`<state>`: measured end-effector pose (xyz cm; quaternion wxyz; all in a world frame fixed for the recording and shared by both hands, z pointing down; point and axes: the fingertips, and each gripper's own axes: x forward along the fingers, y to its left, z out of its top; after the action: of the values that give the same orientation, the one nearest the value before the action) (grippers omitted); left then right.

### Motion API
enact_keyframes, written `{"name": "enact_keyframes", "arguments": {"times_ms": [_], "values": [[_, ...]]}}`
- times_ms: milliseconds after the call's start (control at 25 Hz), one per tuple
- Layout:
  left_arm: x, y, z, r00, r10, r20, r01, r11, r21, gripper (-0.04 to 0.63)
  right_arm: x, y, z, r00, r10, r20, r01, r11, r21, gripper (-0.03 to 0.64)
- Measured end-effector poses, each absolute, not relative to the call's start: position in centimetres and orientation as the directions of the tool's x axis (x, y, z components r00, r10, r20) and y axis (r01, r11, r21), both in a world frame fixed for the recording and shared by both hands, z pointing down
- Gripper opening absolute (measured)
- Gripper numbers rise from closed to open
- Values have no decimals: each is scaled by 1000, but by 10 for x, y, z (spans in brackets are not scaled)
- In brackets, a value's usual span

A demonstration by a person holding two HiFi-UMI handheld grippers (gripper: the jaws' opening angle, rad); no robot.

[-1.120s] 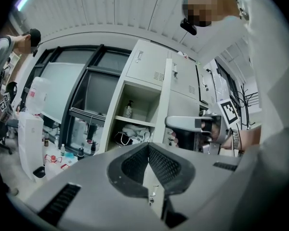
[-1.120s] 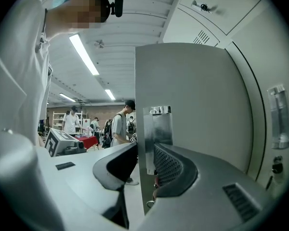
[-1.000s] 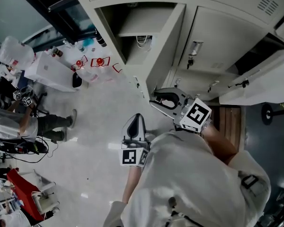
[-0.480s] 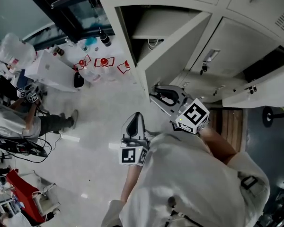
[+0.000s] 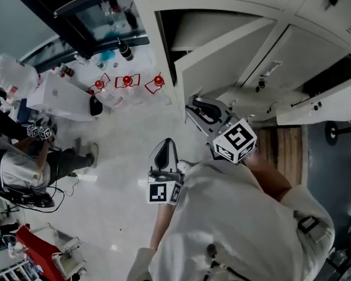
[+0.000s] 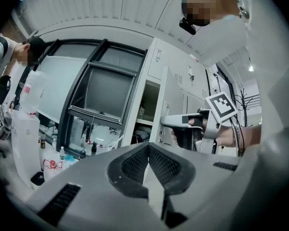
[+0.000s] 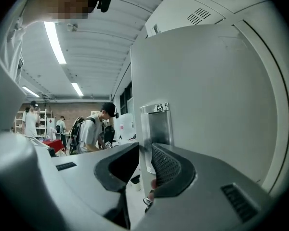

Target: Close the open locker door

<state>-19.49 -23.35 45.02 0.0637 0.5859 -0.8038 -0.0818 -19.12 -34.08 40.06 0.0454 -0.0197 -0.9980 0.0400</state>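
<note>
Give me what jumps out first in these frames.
The open locker door stands swung out at top centre of the head view, with the right gripper on its free edge. Its jaws have just been closing and clamp that edge by the metal latch plate. The left gripper sits below and left of it, jaws together and empty.

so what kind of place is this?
Probably a lab or workshop with a locker area. There is a bank of metal lockers with one locker door standing open. Beside them is a glass-fronted cabinet with bottles on its ledge. People stand at tables further back.
</note>
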Motion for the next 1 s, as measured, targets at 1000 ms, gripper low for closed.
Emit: {"name": "enact_keyframes", "arguments": {"times_ms": [1000], "values": [[-281, -198, 457, -211, -977, 10, -956, 209, 208, 8, -276, -400, 401, -916, -388, 104, -396, 916, -70, 91]]}}
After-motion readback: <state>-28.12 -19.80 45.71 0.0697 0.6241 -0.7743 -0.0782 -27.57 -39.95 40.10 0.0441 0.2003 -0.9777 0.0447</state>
